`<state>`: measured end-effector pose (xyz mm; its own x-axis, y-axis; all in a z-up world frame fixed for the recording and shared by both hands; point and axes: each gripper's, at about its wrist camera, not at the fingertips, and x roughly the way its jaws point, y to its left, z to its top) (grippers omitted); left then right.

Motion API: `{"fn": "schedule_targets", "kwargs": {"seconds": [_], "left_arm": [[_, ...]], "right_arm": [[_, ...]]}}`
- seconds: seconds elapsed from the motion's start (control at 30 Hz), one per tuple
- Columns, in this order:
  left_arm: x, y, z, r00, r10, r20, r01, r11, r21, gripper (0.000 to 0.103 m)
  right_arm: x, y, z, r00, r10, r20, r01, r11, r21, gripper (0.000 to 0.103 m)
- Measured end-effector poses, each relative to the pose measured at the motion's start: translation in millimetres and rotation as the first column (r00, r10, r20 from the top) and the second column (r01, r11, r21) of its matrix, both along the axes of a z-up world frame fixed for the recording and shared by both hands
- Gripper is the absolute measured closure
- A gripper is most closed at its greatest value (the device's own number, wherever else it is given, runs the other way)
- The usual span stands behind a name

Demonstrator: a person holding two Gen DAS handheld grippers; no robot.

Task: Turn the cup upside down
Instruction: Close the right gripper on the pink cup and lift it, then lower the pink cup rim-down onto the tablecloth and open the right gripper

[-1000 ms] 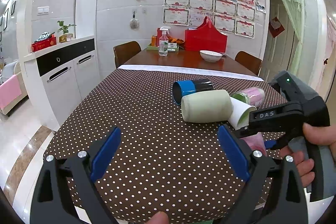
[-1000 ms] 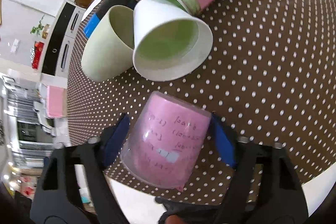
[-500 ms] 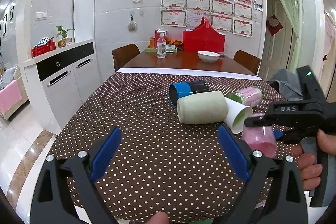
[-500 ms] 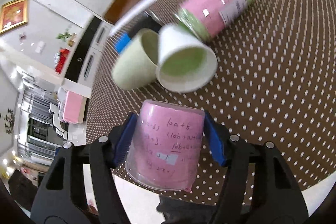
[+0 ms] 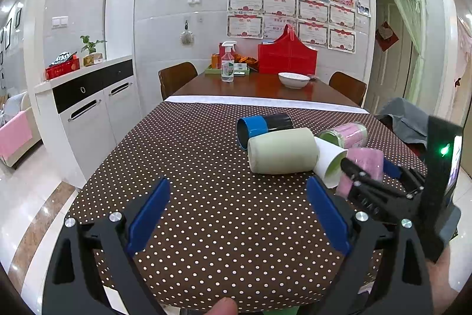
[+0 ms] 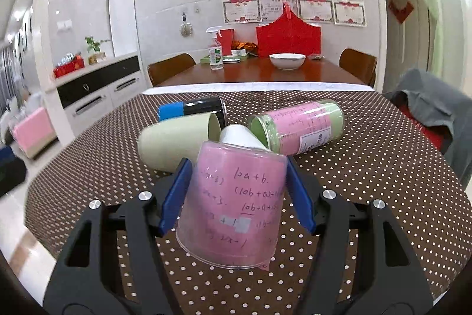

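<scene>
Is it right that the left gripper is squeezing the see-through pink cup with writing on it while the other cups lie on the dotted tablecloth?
Not quite: the right gripper squeezes the see-through pink cup with writing, as the right wrist view shows. The left gripper is open and holds nothing. The other cups do lie on the brown dotted tablecloth.

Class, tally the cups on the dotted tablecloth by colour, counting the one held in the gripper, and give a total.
Pink cup, held in the right gripper: 1
Pale green cup: 1
White cup: 1
Blue-and-black cup: 1
Green cup with pink label: 1
Total: 5
</scene>
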<state>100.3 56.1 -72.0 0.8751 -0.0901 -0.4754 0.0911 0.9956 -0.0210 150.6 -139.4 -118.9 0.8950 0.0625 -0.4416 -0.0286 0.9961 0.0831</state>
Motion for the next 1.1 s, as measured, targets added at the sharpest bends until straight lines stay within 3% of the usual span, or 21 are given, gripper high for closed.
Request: {"fn": "schedule_targets", "kwargs": {"seconds": [0.27,0.67,0.9,1.1], "left_arm": [[4.3,4.8,-4.7,1.0,0.005,-0.011,-0.005,1.0,-0.007,0.011],[4.5,-1.6,-7.5,1.0,-0.011,-0.014,0.011,1.0,0.009,0.011],[2.4,-2.3,-6.5,1.0,-0.011,-0.014,0.011,1.0,0.01,0.011],[-3.9,-6.7,-1.9,1.0,-0.009,0.009,0.009,1.0,0.025,0.011]], "right_arm": [[7.6,9.4,-16.0,0.998,0.011,-0.065,-0.013,1.0,-0.029,0.04],[-7.7,9.5,-13.6,0.996,0.05,-0.077,-0.054,0.998,-0.044,0.039],[-17.0,5.4,-10.9,0.993,0.074,-0.089,-0.075,0.997,-0.006,0.006],[-25.9,4.8,-0.9,0.991,0.103,-0.081,-0.102,0.995,0.016,0.006]]}}
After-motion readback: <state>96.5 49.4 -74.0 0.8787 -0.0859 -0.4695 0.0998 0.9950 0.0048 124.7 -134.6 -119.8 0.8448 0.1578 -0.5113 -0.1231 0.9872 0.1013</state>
